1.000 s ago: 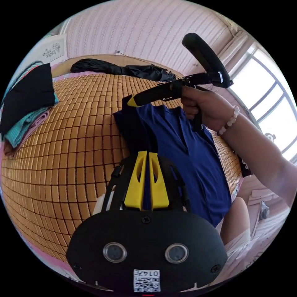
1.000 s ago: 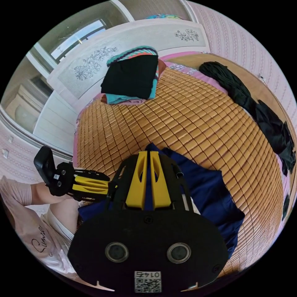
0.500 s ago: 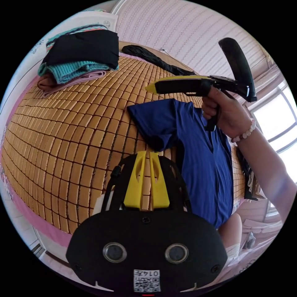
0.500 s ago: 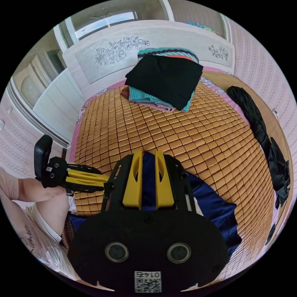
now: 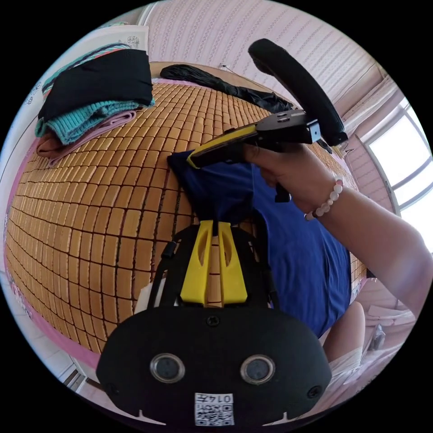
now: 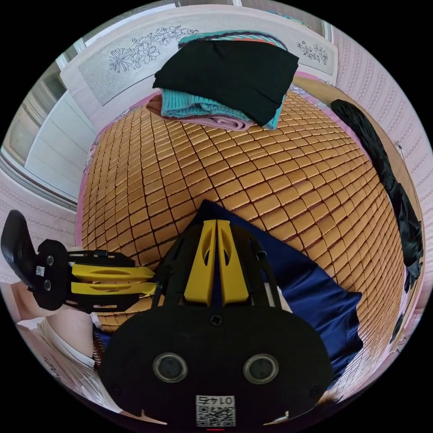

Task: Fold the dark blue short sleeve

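Bamboo tiles, honey-brown and laid in a tight grid, covered the bed (image 6: 279,180) as a mat (image 5: 103,212), with a pink sheet showing along its edges. Striped pink wallpaper ran behind, a bright window stood off to one side, and a pale headboard (image 6: 135,49) with drawn flowers rose past the mat's far end. By that headboard sat a stack of folded clothes (image 6: 225,85) — black on top, teal and dusty pink below — and a crumpled black garment (image 6: 383,171) trailed along the far edge.

On the mat lay the dark blue shirt (image 5: 297,257), body spread out, one sleeve bunched. The left gripper (image 5: 213,225) was clenched with its tips at the sleeve's lower edge, mat showing through the slit — whether it pinched cloth I could not tell. The right gripper (image 6: 215,224), held in a hand (image 5: 293,173) with a bead bracelet, was closed with blue cloth in the slit between its jaws.
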Tool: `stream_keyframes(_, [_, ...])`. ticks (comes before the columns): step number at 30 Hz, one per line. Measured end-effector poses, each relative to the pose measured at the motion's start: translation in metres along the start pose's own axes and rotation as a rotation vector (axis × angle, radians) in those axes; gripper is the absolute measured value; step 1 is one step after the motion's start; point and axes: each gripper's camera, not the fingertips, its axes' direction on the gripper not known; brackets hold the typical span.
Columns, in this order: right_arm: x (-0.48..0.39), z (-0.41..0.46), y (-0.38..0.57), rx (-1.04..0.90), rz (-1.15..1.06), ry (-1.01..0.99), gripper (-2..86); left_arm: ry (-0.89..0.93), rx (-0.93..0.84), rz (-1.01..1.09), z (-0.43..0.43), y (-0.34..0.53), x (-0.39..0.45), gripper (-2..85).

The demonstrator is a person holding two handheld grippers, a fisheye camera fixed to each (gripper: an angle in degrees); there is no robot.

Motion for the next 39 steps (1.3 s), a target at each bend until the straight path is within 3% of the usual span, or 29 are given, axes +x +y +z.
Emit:
stream_keyframes(6, [0.025,-0.091,0.109,0.284,0.113,-0.131,0.8,-0.045,0.018,0.045,-0.013,0.005,0.025,3.2])
stream_keyframes(9, [0.054,-0.131,0.203,0.273,0.256,0.028,3.0,-0.054,0.022,0.16,-0.015,0.0,0.063,3.7])
stream_keyframes(11, [0.085,-0.155,0.279,0.207,0.447,0.235,5.5,-0.024,0.033,0.241,-0.009,-0.008,0.096,3.8])
stream_keyframes(13, [0.11,-0.168,0.329,0.154,0.618,0.313,7.8,0.05,0.033,0.321,0.008,-0.025,0.145,4.0])
stream_keyframes(17, [0.149,-0.181,0.402,0.238,0.875,0.172,9.8,0.151,0.008,0.423,0.043,-0.05,0.224,4.7])
stream_keyframes(20, [0.158,-0.183,0.425,0.298,0.891,0.018,5.1,0.19,-0.016,0.498,0.071,-0.066,0.287,5.0])
stream_keyframes(25, [0.135,-0.223,0.489,0.468,1.004,0.122,1.6,0.205,-0.061,0.637,0.118,-0.088,0.388,4.9])
stream_keyframes(31, [0.105,-0.24,0.551,0.391,1.025,0.215,0.8,0.177,-0.111,0.779,0.187,-0.107,0.502,4.7])
stream_keyframes(39, [0.096,-0.25,0.563,0.322,0.812,0.205,0.5,0.12,-0.13,0.82,0.269,-0.137,0.623,4.8])
